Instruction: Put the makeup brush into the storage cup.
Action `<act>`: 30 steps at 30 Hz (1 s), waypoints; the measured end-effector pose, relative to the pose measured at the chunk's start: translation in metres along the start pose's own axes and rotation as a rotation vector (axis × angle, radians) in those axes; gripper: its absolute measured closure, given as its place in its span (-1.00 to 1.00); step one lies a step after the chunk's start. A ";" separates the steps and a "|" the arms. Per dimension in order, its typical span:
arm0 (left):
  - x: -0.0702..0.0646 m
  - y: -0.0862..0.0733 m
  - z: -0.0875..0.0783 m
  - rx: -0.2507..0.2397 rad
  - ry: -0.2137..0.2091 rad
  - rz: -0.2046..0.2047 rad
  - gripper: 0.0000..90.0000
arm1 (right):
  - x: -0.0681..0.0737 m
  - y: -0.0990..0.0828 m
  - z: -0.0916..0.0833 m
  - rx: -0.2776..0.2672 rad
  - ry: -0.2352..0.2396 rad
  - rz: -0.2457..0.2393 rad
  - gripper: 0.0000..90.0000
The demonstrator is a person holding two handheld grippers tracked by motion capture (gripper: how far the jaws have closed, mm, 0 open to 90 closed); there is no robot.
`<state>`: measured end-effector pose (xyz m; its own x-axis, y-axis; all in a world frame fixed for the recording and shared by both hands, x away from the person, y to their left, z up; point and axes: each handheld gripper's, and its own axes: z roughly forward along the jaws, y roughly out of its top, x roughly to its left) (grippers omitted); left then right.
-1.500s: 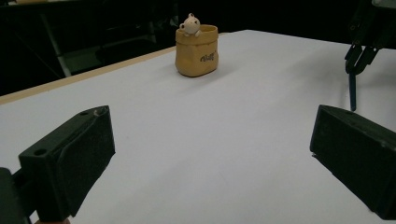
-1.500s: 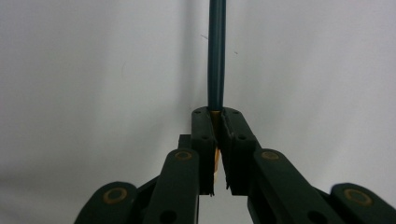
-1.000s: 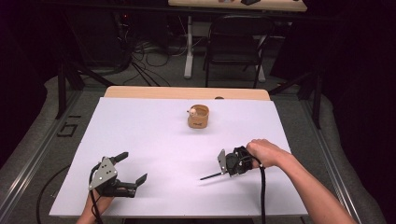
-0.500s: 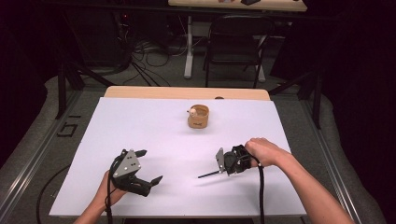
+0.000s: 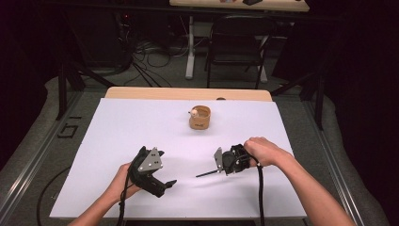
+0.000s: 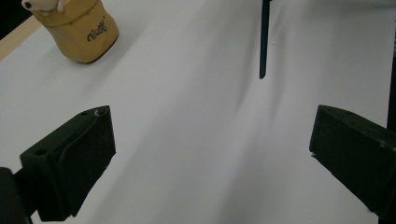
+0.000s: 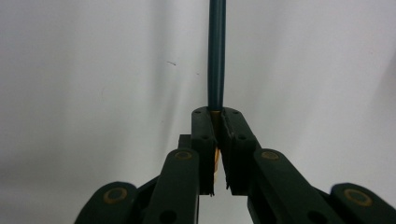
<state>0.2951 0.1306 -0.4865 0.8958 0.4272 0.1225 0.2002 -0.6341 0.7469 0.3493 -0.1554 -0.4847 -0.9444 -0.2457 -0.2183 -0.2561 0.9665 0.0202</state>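
White tabletop [image 5: 141, 122] carried a cup [image 5: 200, 117]; right gripper [image 7: 215, 114] was clamped on a pencil [image 7: 216, 51], left gripper [image 6: 210, 149] gaped empty; transfer into the cup was judged next.

The dark stick [image 7: 216, 51] runs off the top edge in the right gripper view, its back end hidden betw. the clamped pads, while in the left gripper view the tan cup [image 6: 77, 28] is cropped at top, its print & the small pale thing on its rim too blurred to read.
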 end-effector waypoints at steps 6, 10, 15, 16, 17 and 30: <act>-0.001 0.009 0.008 0.013 -0.025 0.013 -0.99 | -0.001 0.002 -0.001 -0.011 -0.020 0.007 0.89; -0.003 0.014 0.012 0.010 -0.036 0.022 -0.99 | -0.004 0.002 -0.004 -0.004 -0.025 0.013 0.89; -0.004 0.021 0.018 0.015 -0.054 0.031 -0.99 | -0.006 0.005 -0.005 -0.014 -0.030 0.012 0.89; -0.004 0.023 0.019 0.017 -0.056 0.034 -0.99 | -0.007 0.006 -0.006 -0.002 -0.035 0.012 0.88; -0.004 0.024 0.020 0.020 -0.059 0.036 -0.99 | -0.007 0.006 -0.006 -0.010 -0.041 0.012 0.89; -0.004 0.037 0.036 0.059 -0.077 0.056 -0.80 | -0.012 0.011 -0.018 -0.012 -0.073 0.020 0.89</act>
<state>0.3134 0.0818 -0.4830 0.9336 0.3409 0.1104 0.1704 -0.6936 0.6999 0.3546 -0.1430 -0.4643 -0.9320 -0.2194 -0.2883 -0.2398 0.9701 0.0370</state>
